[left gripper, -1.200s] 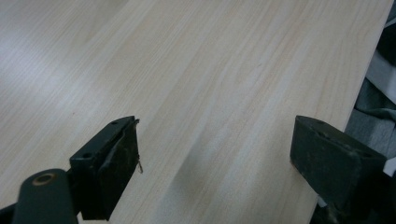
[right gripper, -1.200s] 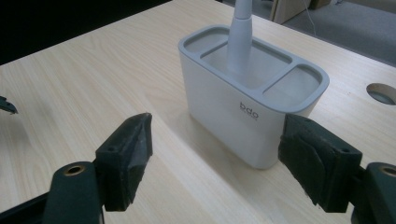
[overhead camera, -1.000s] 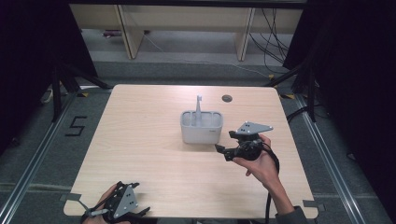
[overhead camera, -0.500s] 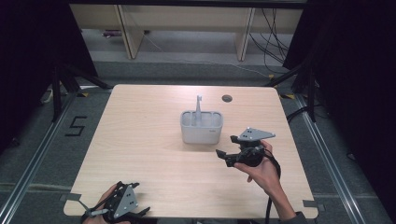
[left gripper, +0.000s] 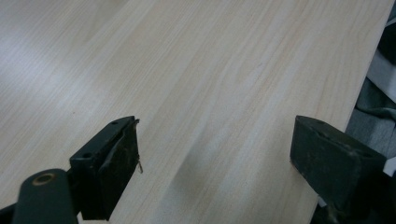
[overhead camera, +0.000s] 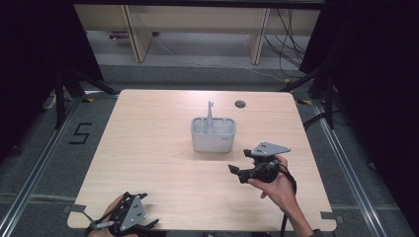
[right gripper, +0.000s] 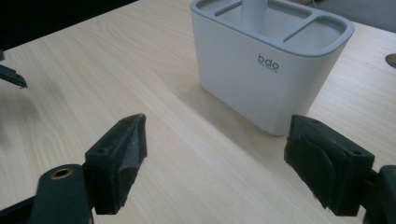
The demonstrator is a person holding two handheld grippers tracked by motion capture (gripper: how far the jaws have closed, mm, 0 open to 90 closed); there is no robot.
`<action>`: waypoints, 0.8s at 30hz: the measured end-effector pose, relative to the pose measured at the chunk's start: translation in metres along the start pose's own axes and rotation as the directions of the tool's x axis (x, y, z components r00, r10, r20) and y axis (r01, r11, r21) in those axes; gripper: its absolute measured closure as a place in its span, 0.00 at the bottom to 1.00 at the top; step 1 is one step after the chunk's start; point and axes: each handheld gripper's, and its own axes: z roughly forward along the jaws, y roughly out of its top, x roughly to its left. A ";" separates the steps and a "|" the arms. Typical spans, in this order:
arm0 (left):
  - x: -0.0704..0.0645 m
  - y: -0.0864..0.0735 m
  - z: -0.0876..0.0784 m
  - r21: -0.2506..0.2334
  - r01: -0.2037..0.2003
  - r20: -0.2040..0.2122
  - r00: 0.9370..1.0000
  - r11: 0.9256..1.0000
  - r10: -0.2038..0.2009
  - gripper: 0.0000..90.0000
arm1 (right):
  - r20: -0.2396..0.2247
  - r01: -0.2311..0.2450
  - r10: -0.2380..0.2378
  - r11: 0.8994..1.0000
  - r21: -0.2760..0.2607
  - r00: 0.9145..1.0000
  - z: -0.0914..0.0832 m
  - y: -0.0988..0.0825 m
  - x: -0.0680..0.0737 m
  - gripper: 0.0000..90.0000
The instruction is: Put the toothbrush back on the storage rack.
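Note:
A white caddy point(overhead camera: 213, 134) with several compartments stands at the middle of the table, and a pale upright handle point(overhead camera: 210, 113) rises from it. In the right gripper view the caddy point(right gripper: 275, 65) is marked "bdo" and sits just beyond the jaws, which stand wide apart. My right gripper point(overhead camera: 240, 164) is open and empty, held in a hand to the caddy's front right, pointing left. My left gripper point(overhead camera: 143, 228) rests at the table's front left edge, open, with bare wood between its jaws point(left gripper: 215, 158).
The light wooden table point(overhead camera: 148, 148) has a round cable hole point(overhead camera: 240, 104) behind the caddy. Shelf legs and cables stand on the floor beyond the far edge. A "5" mark point(overhead camera: 80, 133) lies on the floor at the left.
My right gripper has drawn back from the caddy toward the front of the table. The left gripper has stayed in place.

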 end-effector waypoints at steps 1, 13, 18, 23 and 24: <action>0.000 0.000 0.000 0.001 0.000 0.000 1.000 1.000 0.000 0.17 | 0.001 0.011 -0.011 1.000 0.004 1.000 0.000 -0.001 -0.001 0.24; 0.000 0.000 0.000 -0.003 0.004 0.002 1.000 1.000 -0.004 0.17 | -0.010 -0.027 0.028 0.999 0.032 1.000 0.001 -0.009 0.003 0.24; 0.000 0.000 0.000 -0.001 0.000 -0.001 1.000 1.000 0.000 0.17 | -0.012 -0.029 0.030 0.999 0.038 0.999 0.000 -0.014 0.004 0.24; 0.000 0.000 0.000 0.000 0.000 -0.002 1.000 1.000 0.000 0.17 | -0.013 -0.013 0.014 0.999 0.038 1.000 -0.001 -0.019 0.003 0.24; 0.000 0.000 0.001 0.003 -0.002 -0.005 1.000 1.000 0.002 0.17 | -0.007 -0.011 0.012 0.999 0.039 1.000 -0.001 -0.020 0.003 0.24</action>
